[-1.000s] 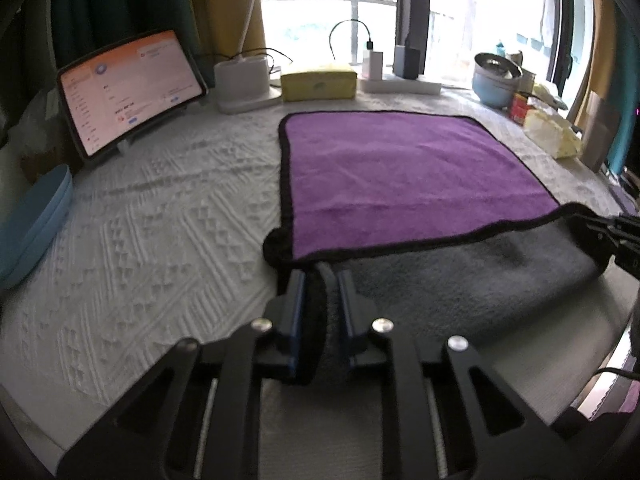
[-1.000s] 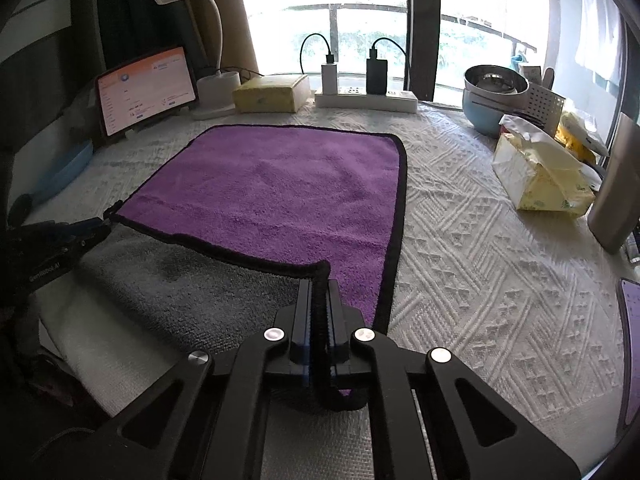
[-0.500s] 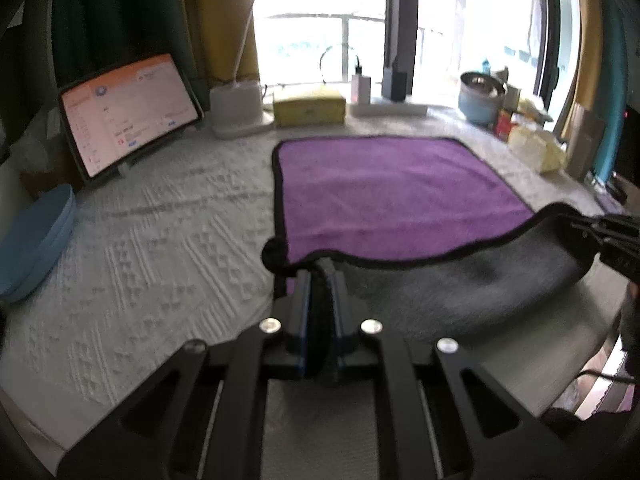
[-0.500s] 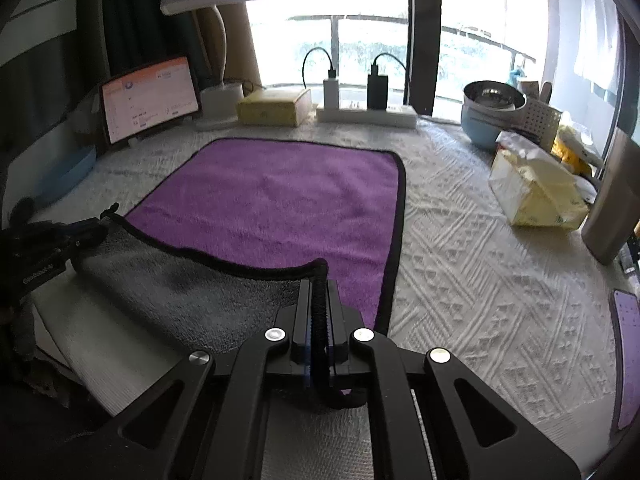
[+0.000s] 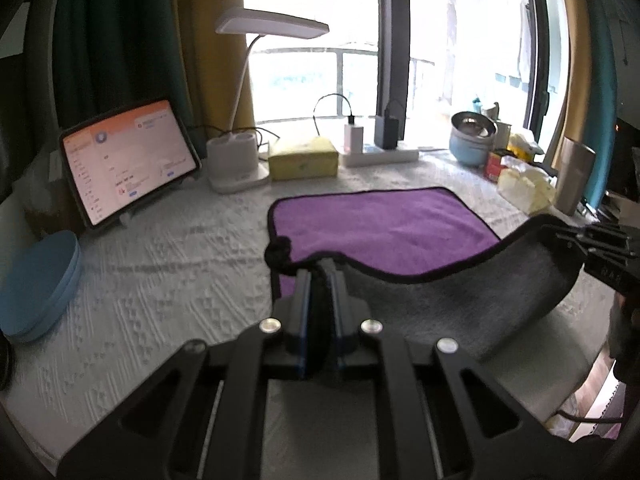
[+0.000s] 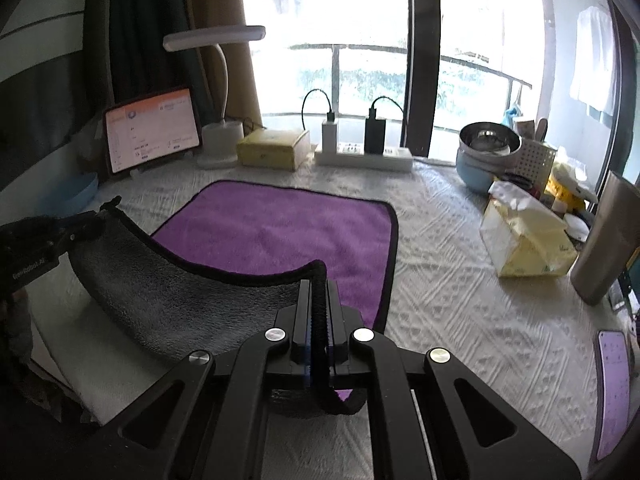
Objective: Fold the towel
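A purple towel [image 5: 380,228] with a black hem and a grey underside lies on the white patterned tablecloth; it also shows in the right wrist view [image 6: 280,232]. My left gripper [image 5: 322,276] is shut on the towel's near left corner. My right gripper [image 6: 318,292] is shut on the near right corner. Both hold the near edge lifted off the table, so the grey underside [image 5: 460,300] hangs in a sagging curve between them. The far half of the towel lies flat. The right gripper shows in the left wrist view [image 5: 600,248], and the left gripper in the right wrist view [image 6: 44,240].
At the back stand a tablet [image 5: 128,160], a white desk lamp [image 5: 236,160], a yellow tissue box [image 5: 302,158] and a power strip [image 5: 380,154]. Bowls [image 6: 484,152], a tissue pack [image 6: 524,240] and a steel tumbler [image 6: 604,240] crowd the right. Blue plates [image 5: 40,284] sit left.
Both grippers have risen with the towel's near edge, which went from lying near the table to hanging lifted. The views have tilted up and the far half stays flat.
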Tool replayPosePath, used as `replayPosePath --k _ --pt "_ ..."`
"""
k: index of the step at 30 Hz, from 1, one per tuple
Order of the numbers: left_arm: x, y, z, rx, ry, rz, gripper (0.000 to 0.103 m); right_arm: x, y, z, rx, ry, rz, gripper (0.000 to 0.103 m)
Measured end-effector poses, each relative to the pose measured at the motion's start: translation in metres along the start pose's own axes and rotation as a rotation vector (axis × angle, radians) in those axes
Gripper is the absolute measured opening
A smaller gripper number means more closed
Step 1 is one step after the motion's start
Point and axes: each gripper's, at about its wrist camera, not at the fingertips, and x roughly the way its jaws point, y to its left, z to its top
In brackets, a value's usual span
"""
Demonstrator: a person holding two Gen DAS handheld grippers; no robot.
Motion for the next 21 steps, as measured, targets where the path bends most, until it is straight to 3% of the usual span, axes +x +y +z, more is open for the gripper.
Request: replayPosePath --k 21 --pt "0.022 -0.001 0.046 0.060 -0.099 0.019 0.009 0.018 -0.021 0.047 -0.030 -0.103 -0.027 0.006"
